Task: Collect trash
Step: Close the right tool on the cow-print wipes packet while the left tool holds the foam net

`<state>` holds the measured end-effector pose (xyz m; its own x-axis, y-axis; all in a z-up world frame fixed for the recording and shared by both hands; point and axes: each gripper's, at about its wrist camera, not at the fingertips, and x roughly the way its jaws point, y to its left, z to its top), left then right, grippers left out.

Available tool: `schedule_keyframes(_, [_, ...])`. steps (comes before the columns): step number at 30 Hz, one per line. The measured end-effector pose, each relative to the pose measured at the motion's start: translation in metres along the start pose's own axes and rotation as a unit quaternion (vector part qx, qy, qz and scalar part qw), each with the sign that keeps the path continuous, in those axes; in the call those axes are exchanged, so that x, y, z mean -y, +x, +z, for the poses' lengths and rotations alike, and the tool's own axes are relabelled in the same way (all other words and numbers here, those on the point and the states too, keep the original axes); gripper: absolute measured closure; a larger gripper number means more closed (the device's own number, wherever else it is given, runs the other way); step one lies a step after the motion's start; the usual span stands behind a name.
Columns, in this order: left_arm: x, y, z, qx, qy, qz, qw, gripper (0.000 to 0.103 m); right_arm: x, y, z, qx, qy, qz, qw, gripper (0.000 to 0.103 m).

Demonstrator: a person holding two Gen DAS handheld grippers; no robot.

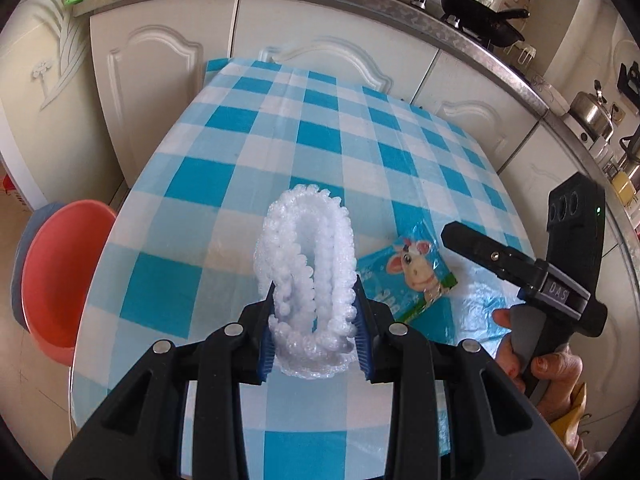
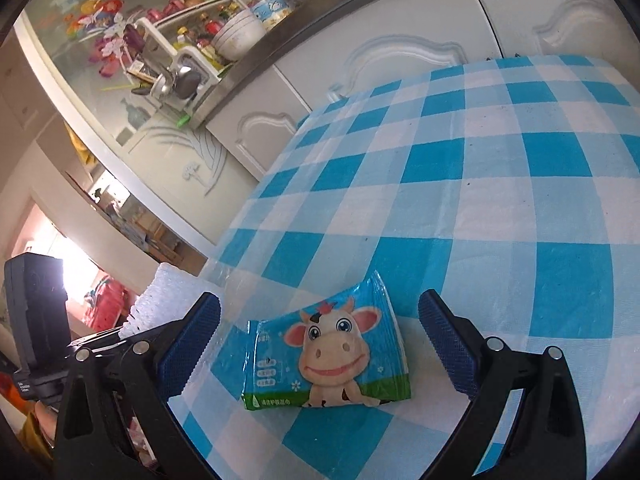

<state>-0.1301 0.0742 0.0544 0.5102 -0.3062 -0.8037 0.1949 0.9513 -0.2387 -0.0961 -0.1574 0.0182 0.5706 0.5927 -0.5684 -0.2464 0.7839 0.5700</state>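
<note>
Between the blue pads of the left gripper [image 1: 316, 320] a white foam net sleeve [image 1: 308, 248] is clamped, its lower folds pinched and the rest standing up loose above the fingers. It is held clear of the checked tablecloth [image 1: 280, 136], which suggests that this piece of trash has been picked up for carrying rather than merely pressed in place.

The right gripper [image 2: 320, 344] is spread wide, nothing being held, with its two pads set on either side of a cow-print wipes packet [image 2: 328, 360]. The packet lies flat on the cloth between the fingers without being touched by either; the wide stance is judged to be preparation for closing on it, so this would be the next piece to collect.

Seen from the left wrist view, the packet [image 1: 408, 276] lies just to the right of the foam sleeve, and the right gripper [image 1: 452, 236] is poised near it.

Beyond the table edge, on the left, an orange basin [image 1: 60, 276] sits low beside the table; whether it serves as the trash container cannot be told. White cabinet doors [image 1: 160, 92] stand behind the table.
</note>
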Motion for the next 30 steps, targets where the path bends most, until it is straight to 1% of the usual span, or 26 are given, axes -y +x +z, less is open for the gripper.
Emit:
schedule_keyframes(3, [0.000,0.013,-0.010,-0.021,-0.005,-0.008,0.9997,0.069,-0.004,0.007,-0.006,-0.020,-0.019,-0.020,0.999,0.005])
schedule_keyframes(5, [0.006,0.019,-0.014,-0.024,0.004,-0.004,0.9997,0.069,-0.005,0.012,-0.009,-0.034,-0.025,-0.032,0.999,0.005])
schedule_keyframes(8, [0.009,0.024,-0.015,-0.022,0.009,-0.006,0.9997,0.069,-0.005,0.012,-0.012,-0.040,-0.029,-0.031,0.998,0.005])
schedule_keyframes(14, [0.012,0.027,-0.014,-0.019,0.015,-0.007,0.9997,0.069,0.001,0.010,-0.014,-0.055,0.012,0.040,0.998,0.004])
schedule_keyframes(16, [0.012,0.028,-0.014,-0.019,0.015,-0.008,0.9997,0.068,0.006,0.009,-0.013,-0.058,0.038,0.082,0.994,0.005])
schedule_keyframes(18, [0.012,0.028,-0.014,-0.018,0.015,-0.009,0.9997,0.068,0.009,0.002,-0.011,-0.051,0.056,0.121,0.990,0.006])
schedule_keyframes(20, [0.012,0.028,-0.015,-0.017,0.016,-0.009,0.9997,0.068,0.010,-0.002,-0.011,-0.048,0.067,0.164,0.983,0.007])
schedule_keyframes(21, [0.013,0.029,-0.015,-0.016,0.016,-0.009,0.9997,0.068,0.008,-0.003,-0.009,-0.047,0.067,0.172,0.982,0.008])
schedule_keyframes(22, [0.013,0.029,-0.016,-0.016,0.016,-0.009,0.9997,0.068,0.007,-0.004,-0.009,-0.049,0.064,0.170,0.982,0.010])
schedule_keyframes(24, [0.013,0.029,-0.017,-0.014,0.017,-0.008,0.9997,0.068,0.007,-0.002,-0.010,-0.053,0.055,0.142,0.987,0.031])
schedule_keyframes(25, [0.013,0.029,-0.017,-0.013,0.019,-0.008,0.9997,0.068,0.009,-0.001,-0.011,-0.055,0.053,0.123,0.990,0.035])
schedule_keyframes(26, [0.013,0.029,-0.017,-0.013,0.021,-0.007,0.9997,0.068,0.011,0.000,-0.011,-0.057,0.051,0.108,0.991,0.044])
schedule_keyframes(27, [0.014,0.029,-0.017,-0.012,0.022,-0.007,0.9997,0.067,0.012,0.001,-0.012,-0.057,0.048,0.094,0.993,0.051])
schedule_keyframes(30, [0.015,0.029,-0.017,-0.010,0.023,-0.005,0.9997,0.067,0.007,0.005,-0.014,-0.059,0.018,0.031,0.998,0.058])
